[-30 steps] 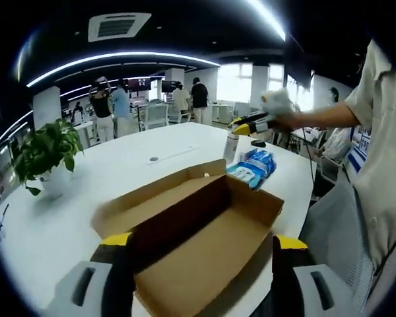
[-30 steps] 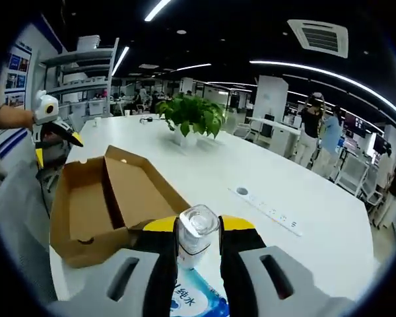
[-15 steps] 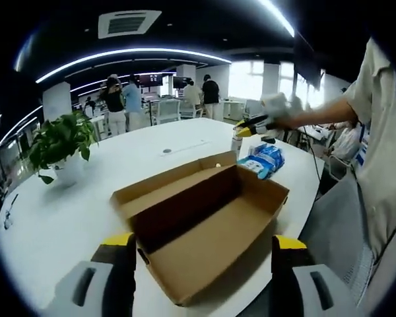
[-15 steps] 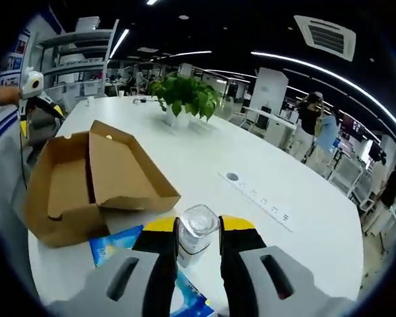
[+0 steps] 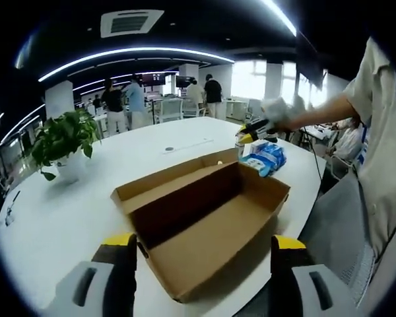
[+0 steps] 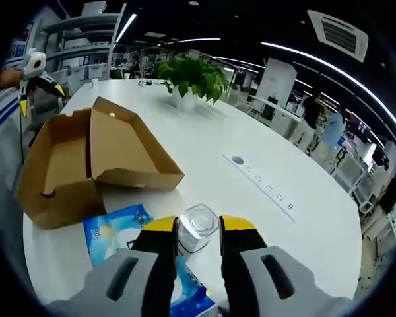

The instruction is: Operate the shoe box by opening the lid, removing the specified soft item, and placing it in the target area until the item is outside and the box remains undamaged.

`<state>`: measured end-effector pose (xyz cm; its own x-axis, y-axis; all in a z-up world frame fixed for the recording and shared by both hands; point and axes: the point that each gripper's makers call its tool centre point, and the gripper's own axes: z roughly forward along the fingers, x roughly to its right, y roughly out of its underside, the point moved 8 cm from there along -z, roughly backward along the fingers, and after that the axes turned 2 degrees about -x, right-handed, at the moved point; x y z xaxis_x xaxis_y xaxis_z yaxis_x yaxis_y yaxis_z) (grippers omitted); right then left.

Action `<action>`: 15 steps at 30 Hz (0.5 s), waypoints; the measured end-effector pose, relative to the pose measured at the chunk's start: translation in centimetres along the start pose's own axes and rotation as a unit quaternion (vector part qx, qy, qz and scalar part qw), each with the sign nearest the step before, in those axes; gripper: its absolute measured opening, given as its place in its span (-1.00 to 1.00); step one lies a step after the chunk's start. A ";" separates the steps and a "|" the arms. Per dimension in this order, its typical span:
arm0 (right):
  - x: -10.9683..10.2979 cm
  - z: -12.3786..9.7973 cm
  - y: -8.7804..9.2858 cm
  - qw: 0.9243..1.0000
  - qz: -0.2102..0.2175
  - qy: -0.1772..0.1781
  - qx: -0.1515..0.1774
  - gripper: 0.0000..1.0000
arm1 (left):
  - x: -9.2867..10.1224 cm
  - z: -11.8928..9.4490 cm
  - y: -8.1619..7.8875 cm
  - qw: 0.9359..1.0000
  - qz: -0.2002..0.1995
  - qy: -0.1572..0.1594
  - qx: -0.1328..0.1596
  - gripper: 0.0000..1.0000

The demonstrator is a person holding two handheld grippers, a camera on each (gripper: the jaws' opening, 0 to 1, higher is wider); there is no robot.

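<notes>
An open brown cardboard shoe box (image 5: 208, 218) lies on the white table, its inside bare and its lid flap (image 6: 129, 155) folded out. My left gripper (image 5: 203, 249) is open, its jaws wide apart on either side of the box's near corner. A soft blue packet (image 6: 115, 228) lies on the table beside the box (image 6: 59, 165); in the left gripper view the packet (image 5: 267, 157) is beyond the box's far end. My right gripper (image 6: 198, 228) is shut on a clear plastic bottle (image 6: 197, 224) above that packet. A gloved hand holds the right gripper (image 5: 252, 129).
A potted plant (image 5: 63, 139) stands at the far left of the table (image 5: 66, 211); a power strip (image 6: 264, 188) lies along its middle. The person's body (image 5: 376, 165) is at the table's right edge. People and desks are far behind.
The right gripper has risen and tilted down with the bottle still in it, so more of the blue packet shows. The left gripper view has pulled back slightly; the box has stayed put.
</notes>
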<state>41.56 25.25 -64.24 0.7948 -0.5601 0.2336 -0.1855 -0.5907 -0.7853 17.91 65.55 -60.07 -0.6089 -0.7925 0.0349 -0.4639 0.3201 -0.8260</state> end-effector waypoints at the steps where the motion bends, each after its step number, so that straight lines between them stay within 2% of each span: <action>1: 0.0 0.0 0.1 1.000 0.000 0.000 -0.001 -0.56 | 0.0 0.0 0.0 1.000 -0.001 -0.001 0.000 0.70; 15: 0.4 0.3 0.0 1.000 0.003 0.013 -0.007 -0.56 | 0.0 -0.1 0.4 1.000 -0.004 -0.005 0.001 0.68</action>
<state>42.10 25.17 -64.38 0.7778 -0.5791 0.2441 -0.1986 -0.5949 -0.7789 17.66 65.74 -60.29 -0.5983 -0.8004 0.0364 -0.4678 0.3120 -0.8270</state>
